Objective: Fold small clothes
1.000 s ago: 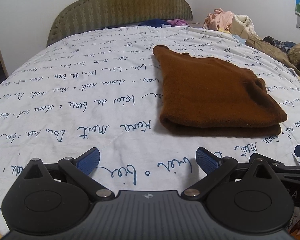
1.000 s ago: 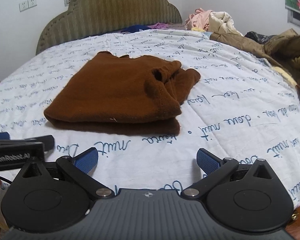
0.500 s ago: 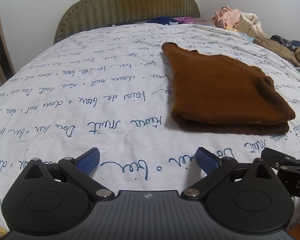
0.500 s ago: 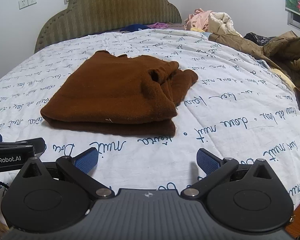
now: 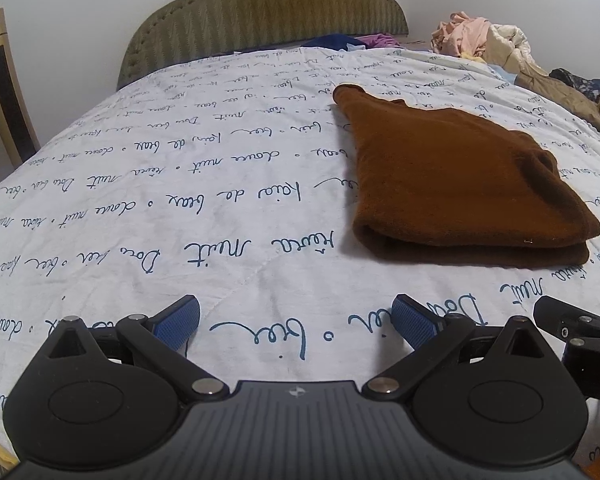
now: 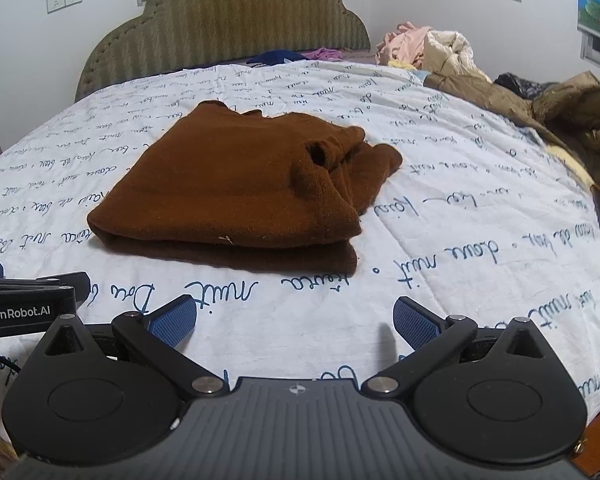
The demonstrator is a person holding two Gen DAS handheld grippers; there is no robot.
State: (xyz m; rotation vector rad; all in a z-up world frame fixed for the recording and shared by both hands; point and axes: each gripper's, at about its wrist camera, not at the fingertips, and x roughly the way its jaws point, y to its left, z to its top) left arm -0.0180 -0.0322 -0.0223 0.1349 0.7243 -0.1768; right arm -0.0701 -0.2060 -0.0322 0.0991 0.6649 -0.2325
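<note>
The brown top (image 6: 235,196) lay folded on the bed (image 6: 440,288), so that job looked done, and both grippers (image 5: 295,320) (image 6: 293,318) were spread wide, holding nothing.

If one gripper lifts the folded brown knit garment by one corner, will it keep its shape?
Probably not. The folded brown knit garment looks soft and thick, so its layers would likely droop and unfold. Its fuzzy surface should grip the blue pads well. It seems light.

Even, fairly dim indoor light, soft shadows, sharp focus, and strong fisheye bending with dark corners at the edges.
</note>
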